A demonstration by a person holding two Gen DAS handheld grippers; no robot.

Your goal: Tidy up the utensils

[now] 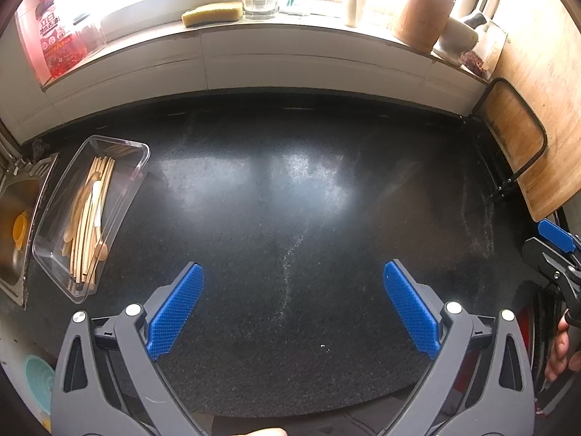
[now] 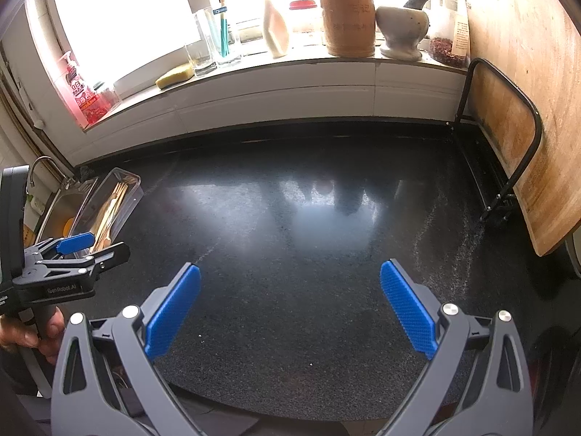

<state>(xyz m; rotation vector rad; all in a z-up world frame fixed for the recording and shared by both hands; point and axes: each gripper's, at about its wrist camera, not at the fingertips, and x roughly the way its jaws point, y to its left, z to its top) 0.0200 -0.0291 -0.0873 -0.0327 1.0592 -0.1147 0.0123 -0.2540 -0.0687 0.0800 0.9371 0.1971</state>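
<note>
Both grippers, left point(image 1: 293, 283) and right point(image 2: 289, 283), hover wide open and empty, since the utensils point(image 1: 89, 214) already lie in the tray point(image 1: 139, 167) at left.

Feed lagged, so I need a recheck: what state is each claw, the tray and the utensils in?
Left claw: open, empty, over the counter.
Right claw: open, empty.
Clear tray: uncovered, on the counter beside the sink.
Wooden utensils: lying lengthwise inside the tray.
Cutting board: upright in its rack.

Wooden chopsticks and spoons point(image 1: 89, 218) lie lengthwise, jumbled, in a clear plastic tray point(image 1: 136, 167) at the counter's point(image 1: 290, 200) left edge.
</note>
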